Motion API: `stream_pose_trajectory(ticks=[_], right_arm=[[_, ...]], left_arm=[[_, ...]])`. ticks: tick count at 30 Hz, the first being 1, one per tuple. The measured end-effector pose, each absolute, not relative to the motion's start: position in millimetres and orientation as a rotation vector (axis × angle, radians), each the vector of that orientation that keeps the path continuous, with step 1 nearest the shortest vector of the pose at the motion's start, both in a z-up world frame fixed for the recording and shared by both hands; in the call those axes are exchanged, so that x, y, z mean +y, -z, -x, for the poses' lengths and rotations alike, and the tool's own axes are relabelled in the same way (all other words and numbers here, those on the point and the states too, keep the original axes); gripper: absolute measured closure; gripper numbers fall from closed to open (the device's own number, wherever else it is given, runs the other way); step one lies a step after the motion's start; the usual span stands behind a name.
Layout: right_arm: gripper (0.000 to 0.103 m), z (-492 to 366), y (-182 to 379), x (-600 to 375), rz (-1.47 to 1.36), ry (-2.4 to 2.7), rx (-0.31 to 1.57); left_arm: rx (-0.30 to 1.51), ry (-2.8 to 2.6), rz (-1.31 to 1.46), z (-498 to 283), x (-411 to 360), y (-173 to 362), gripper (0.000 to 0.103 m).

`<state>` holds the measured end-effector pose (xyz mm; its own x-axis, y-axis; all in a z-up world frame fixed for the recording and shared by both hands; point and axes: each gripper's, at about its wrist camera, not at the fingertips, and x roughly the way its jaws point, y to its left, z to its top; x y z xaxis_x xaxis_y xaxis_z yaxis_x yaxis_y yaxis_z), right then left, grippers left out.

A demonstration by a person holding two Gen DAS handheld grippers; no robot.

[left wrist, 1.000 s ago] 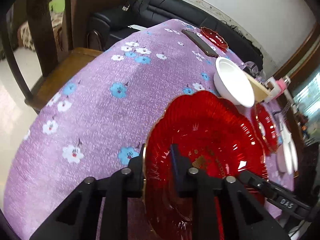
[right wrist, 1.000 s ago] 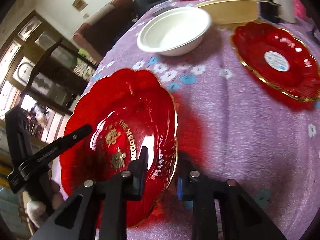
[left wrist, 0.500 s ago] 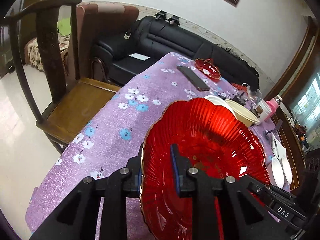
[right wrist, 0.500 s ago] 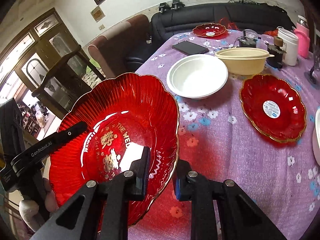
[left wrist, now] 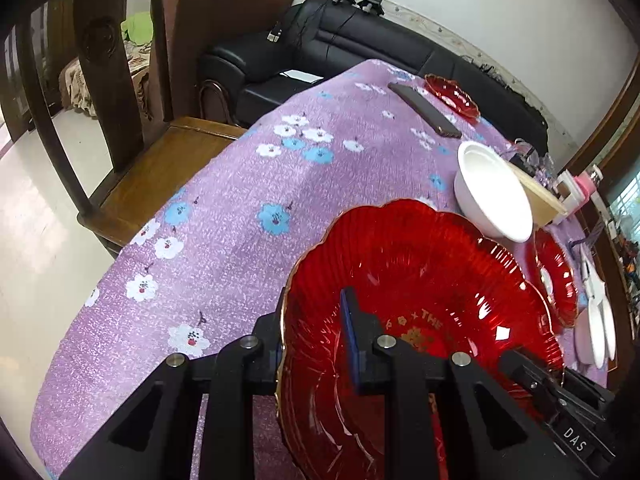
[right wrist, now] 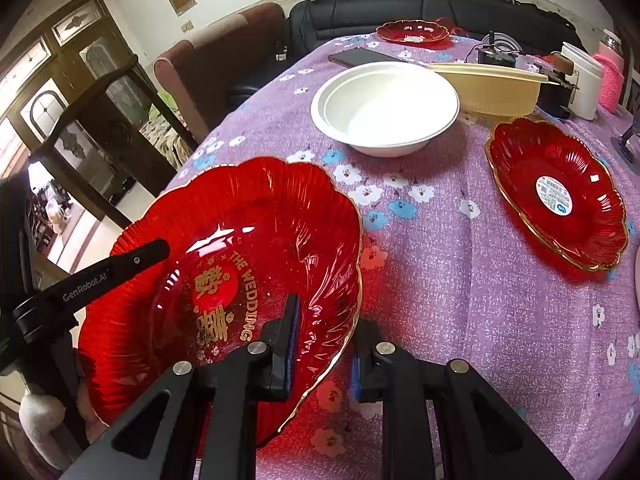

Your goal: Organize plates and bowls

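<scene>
Lowered since half a second ago: big red plate (right wrist: 224, 280) back close over the purple flowered tablecloth (left wrist: 248, 184), more cloth and less of the room in both views

Held at two opposite rim points. Left gripper (left wrist: 314, 336) clamped on the rim, one finger under the edge, the blue-padded one inside the dish. Right gripper (right wrist: 324, 348) straddling the near gilt rim, one finger inside, the other outside; firm contact on the outer pad not clearly visible, so grip cannot be confirmed from that view. Plate tilted, near table corner, whether touching the cloth cannot be told

Beyond it: white bowl (right wrist: 384, 108) upright on the cloth, beige bowl (right wrist: 492, 88) just behind, touching or nearly so. Second red plate (right wrist: 560, 196) flat to the right, round label at its centre, well apart from the held plate. Third, smaller red plate (right wrist: 412, 32) at far edge, dark phone (right wrist: 360, 58) near it. White dishes (left wrist: 598, 320) at right margin of left view. Wooden chair (left wrist: 132, 152) beside the table
</scene>
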<state>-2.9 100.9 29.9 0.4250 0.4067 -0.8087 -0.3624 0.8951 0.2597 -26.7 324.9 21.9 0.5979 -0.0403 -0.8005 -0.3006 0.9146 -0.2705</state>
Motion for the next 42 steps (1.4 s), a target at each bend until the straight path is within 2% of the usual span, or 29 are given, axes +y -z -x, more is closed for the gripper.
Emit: stream_pose_trajectory(ticks=[5,8,9,10,12,14,20,22,23,24,26,36,42], right_arm=[[0.08,-3.5,-19.2,99.0,-0.055,-0.477,1.062],[0.079,-2.1,-16.8,98.2,-0.056,-0.473,1.067],[0.076,-1.1,-18.7,96.7,-0.061,-0.474,1.058],[0.073,0.5,-20.9,94.6,-0.067,-0.472,1.047],[0.054,5.0,-29.0,87.2,-0.087,-0.467,1.011],[0.049,10.8,-36.6,80.8,-0.096,-0.461,0.978],[0.049,46.3,-64.1,57.0,-0.057,-0.399,0.835],[0.047,69.3,-75.7,50.1,-0.006,-0.341,0.736],[0.036,81.9,-81.6,46.5,0.024,-0.305,0.677],[0.022,91.0,-85.9,42.6,0.043,-0.277,0.633],[0.01,110.5,-93.3,32.3,0.063,-0.216,0.545],[0.01,121.2,-95.1,-36.4,-0.139,-0.159,0.6],[0.01,138.9,-99.5,-60.6,-0.173,-0.1,0.552]], left_arm=[[0.944,-0.17,0.393,25.9,319.7,-15.3,0.081],[0.936,-0.188,0.396,29.7,320.6,-17.1,0.064],[0.923,-0.186,0.407,33.2,321.4,-20.2,0.052],[0.912,-0.187,0.412,35.8,321.5,-23.1,0.048],[0.885,-0.195,0.409,43.9,320.9,-32.1,0.047],[0.864,-0.198,0.414,53.3,319.9,-40.3,0.043],[0.732,-0.294,0.317,96.2,295.9,-74.9,0.036],[0.678,-0.331,0.264,109.2,284.6,-87.2,0.024],[0.637,-0.359,0.228,118.7,275.3,-95.6,0.021],[0.613,-0.372,0.211,123.1,270.2,-100.4,0.017],[0.563,-0.389,0.171,132.8,257.2,-112.2,0.014],[0.546,-0.331,0.041,150.1,199.8,-133.5,0.013],[0.526,-0.314,-0.014,160.1,172.5,-142.2,0.013]])
